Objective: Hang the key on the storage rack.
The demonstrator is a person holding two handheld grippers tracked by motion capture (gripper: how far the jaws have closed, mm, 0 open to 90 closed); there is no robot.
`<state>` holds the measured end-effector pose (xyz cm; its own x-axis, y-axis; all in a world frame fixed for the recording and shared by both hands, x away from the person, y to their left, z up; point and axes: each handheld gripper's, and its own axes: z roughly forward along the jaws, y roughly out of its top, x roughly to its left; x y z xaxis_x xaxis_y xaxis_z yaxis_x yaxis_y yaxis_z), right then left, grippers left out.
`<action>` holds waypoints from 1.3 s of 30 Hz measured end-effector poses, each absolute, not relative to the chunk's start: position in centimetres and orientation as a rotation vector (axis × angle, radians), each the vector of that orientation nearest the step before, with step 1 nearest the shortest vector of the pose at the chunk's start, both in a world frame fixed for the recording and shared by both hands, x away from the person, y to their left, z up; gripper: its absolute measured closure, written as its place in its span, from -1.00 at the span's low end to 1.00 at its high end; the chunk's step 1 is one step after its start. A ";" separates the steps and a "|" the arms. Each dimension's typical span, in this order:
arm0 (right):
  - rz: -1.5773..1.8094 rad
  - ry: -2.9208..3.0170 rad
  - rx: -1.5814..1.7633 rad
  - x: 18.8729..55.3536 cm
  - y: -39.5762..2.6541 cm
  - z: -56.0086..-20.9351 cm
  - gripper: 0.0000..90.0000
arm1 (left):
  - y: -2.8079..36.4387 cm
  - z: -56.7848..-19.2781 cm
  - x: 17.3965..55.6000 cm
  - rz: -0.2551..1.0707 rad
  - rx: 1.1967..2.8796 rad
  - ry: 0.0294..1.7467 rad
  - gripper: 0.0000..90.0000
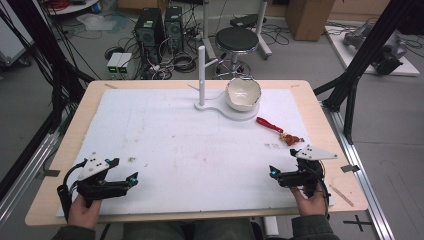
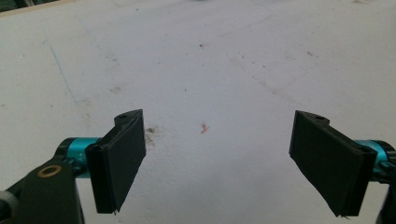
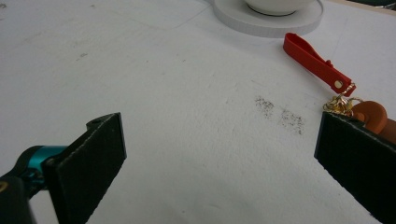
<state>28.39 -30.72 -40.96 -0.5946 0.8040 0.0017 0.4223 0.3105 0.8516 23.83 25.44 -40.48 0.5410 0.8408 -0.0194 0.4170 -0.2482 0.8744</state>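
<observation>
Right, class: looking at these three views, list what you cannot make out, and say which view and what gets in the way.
1. The brown piece of the red key strap: right gripper view, partly hidden behind a black jaw.
2. The bowl: right gripper view, cut off by the top edge.
3. The gold clasp: high view, too small to read.
4. The far table edge: left gripper view, blurred.

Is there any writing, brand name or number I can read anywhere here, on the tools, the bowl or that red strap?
No text can be read in any view.
Red strap: plain, no lettering.
Bowl: no lettering visible.
Grippers, left and right: no label can be made out.
Computer towers on the floor: any markings too small and blurred to read.
</observation>
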 end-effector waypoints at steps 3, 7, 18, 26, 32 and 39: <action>1.194 2.171 1.073 28.7 -30.5 -41.1 -0.98 | 25.6 -40.5 24.1 0.585 1.868 1.034 -0.58; 1.195 2.172 1.079 28.8 -30.4 -41.2 -0.98 | 25.6 -40.6 24.1 0.590 1.867 1.041 -0.58; 1.190 2.163 1.087 28.7 -30.4 -41.1 -0.98 | 25.7 -40.5 23.7 0.590 1.857 1.036 -0.58; 1.195 2.150 1.089 28.6 -30.5 -41.1 -0.98 | 25.7 -40.4 23.7 0.595 1.855 1.037 -0.58; 1.200 2.150 1.090 28.8 -30.5 -40.9 -0.98 | 25.6 -40.4 23.6 0.596 1.853 1.039 -0.58; 1.213 2.153 1.079 29.3 -30.6 -40.3 -0.98 | 25.6 -40.4 23.7 0.594 1.854 1.037 -0.58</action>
<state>29.26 -30.63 -40.31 -0.5977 0.8017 -0.0014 0.4141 0.3102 0.8558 23.69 25.63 -40.45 0.5323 0.8464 -0.0181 0.4127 -0.2408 0.8784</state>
